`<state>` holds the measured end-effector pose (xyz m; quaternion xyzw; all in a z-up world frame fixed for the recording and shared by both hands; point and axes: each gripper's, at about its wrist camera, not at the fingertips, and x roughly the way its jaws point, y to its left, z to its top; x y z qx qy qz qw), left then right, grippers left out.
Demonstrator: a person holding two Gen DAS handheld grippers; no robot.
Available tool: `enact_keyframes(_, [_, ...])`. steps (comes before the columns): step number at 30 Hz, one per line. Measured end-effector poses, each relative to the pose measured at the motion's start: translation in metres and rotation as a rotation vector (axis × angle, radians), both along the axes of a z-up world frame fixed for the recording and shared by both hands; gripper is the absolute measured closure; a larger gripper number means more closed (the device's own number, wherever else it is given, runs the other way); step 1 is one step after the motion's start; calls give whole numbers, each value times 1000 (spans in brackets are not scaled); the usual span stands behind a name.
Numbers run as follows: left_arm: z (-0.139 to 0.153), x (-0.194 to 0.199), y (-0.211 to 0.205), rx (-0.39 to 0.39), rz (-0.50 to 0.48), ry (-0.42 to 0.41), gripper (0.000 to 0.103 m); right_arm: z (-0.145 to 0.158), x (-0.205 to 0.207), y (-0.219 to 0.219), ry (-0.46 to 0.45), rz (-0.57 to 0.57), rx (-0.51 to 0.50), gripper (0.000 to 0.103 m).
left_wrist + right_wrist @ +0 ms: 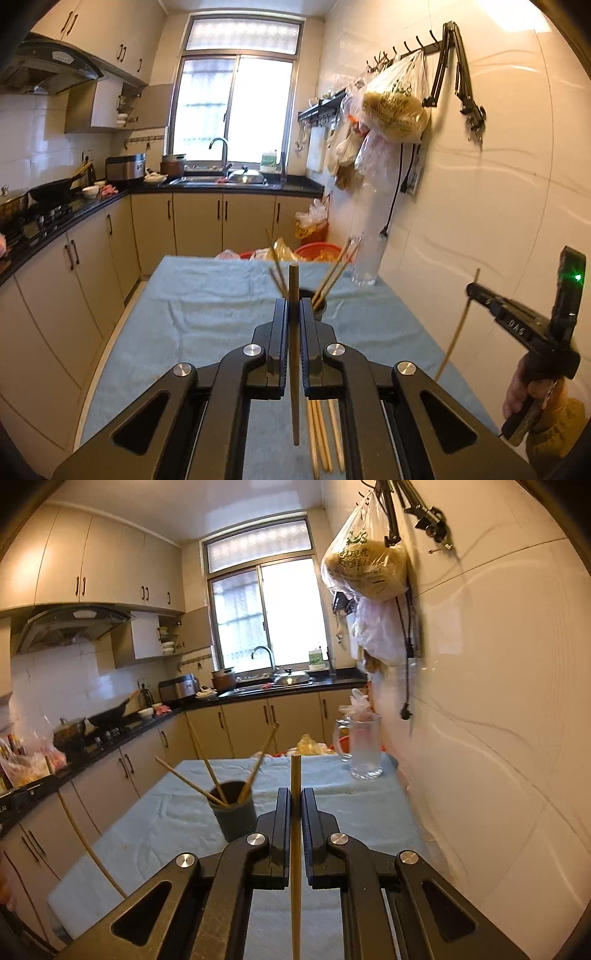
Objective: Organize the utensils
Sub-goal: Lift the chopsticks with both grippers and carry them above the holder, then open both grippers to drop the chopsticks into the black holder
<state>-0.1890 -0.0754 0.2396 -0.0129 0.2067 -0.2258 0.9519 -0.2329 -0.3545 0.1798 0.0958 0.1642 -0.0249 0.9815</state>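
With each pair of jaws clamped on an upright chopstick, note that the holder cup on the surface lies ahead-left of your right gripper but directly ahead of your left gripper, the better-aligned one.

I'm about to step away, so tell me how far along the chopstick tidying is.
Partly done. Several chopsticks already stand in the dark cup on the blue cloth. In hand: the left gripper clamps a dark chopstick, the right gripper a light chopstick. Left: a few loose chopsticks lie on the cloth below the left gripper.
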Motion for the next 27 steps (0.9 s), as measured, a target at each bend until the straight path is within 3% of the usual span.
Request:
enact_keyframes(8, [45, 69, -35, -57, 21, -66, 98, 44, 71, 14, -130, 54, 77, 97])
enact_keyframes(14, [52, 128, -64, -103, 73, -76, 98, 61, 125, 27, -224, 42, 86, 97])
enact_keyframes(19, [35, 175, -85, -81, 96, -36, 98, 45, 170, 28, -223, 4, 93, 97])
enact_keyframes(27, [-8, 217, -101, -30, 110, 94, 98, -4, 212, 13, -89, 5, 169, 97])
